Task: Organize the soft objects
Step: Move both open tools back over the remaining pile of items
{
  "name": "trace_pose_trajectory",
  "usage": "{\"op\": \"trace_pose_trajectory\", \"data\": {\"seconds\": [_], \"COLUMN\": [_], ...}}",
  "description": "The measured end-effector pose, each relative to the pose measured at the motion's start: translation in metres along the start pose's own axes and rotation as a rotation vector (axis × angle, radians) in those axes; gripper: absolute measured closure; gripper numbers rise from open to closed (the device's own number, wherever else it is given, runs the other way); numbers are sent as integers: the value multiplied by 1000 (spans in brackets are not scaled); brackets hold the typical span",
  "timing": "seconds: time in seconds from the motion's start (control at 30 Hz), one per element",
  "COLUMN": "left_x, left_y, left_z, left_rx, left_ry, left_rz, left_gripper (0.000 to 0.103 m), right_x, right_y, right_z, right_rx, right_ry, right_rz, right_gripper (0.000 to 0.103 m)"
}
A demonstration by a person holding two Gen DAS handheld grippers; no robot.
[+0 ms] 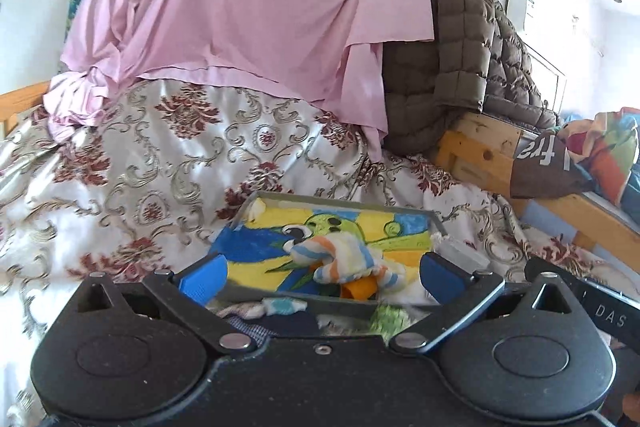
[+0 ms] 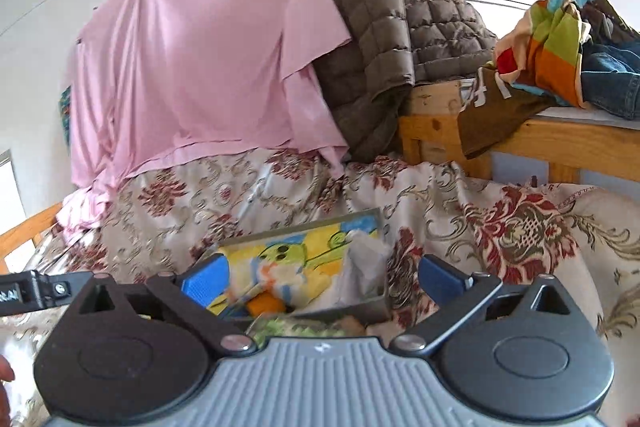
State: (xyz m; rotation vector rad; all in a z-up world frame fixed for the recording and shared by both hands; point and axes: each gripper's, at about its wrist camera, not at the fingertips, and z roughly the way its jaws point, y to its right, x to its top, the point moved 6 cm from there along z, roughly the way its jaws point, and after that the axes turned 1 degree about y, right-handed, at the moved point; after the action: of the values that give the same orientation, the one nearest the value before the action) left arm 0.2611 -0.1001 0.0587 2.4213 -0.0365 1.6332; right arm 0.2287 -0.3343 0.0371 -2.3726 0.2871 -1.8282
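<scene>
A shallow grey tray (image 1: 340,203) with a painted cartoon bottom lies on the floral bedspread. A pastel striped sock (image 1: 344,259) and an orange piece (image 1: 358,289) lie in it. More small socks (image 1: 280,307) and a green fuzzy one (image 1: 390,319) lie just before the tray's near rim. My left gripper (image 1: 322,277) is open and empty, its blue fingers (image 1: 204,277) either side of the tray's near edge. My right gripper (image 2: 322,279) is open and empty over the same tray (image 2: 372,307), where the striped sock (image 2: 272,277) looks blurred.
A pink sheet (image 1: 240,7) hangs behind the bed. A brown quilted jacket (image 1: 460,59) drapes over a wooden frame (image 1: 480,147). Colourful clothes (image 2: 560,47) are piled on the wooden shelf at right. The floral bedspread (image 1: 140,167) spreads all around the tray.
</scene>
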Motion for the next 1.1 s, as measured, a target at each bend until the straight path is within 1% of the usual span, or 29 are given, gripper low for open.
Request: {"op": "trace_pose_trajectory", "data": {"seconds": [0.23, 0.5, 0.63, 0.77, 0.87, 1.1], "left_x": [-34, -71, -89, -105, -115, -136], "left_y": [-22, -41, -47, -56, -64, -84], "left_z": [-39, -70, -82, -91, -97, -99], "left_rx": [32, 51, 57, 60, 67, 104], "left_ry": [-25, -43, -57, -79, -83, -136], "left_rz": [-55, -71, -59, -17, 8, 23], "left_gripper": [1, 1, 1, 1, 1, 1], "right_x": [-29, -63, -76, -89, -98, -117], "right_y": [-29, -45, -51, -59, -67, -84], "right_z": [-40, -70, -83, -90, -92, -90], "right_rx": [28, 33, 27, 26, 18, 14], "right_ry": [-48, -147, -185, -238, -273, -351], "right_rz": [-71, -79, -96, -108, -143, -240], "right_gripper": [1, 0, 1, 1, 1, 1]}}
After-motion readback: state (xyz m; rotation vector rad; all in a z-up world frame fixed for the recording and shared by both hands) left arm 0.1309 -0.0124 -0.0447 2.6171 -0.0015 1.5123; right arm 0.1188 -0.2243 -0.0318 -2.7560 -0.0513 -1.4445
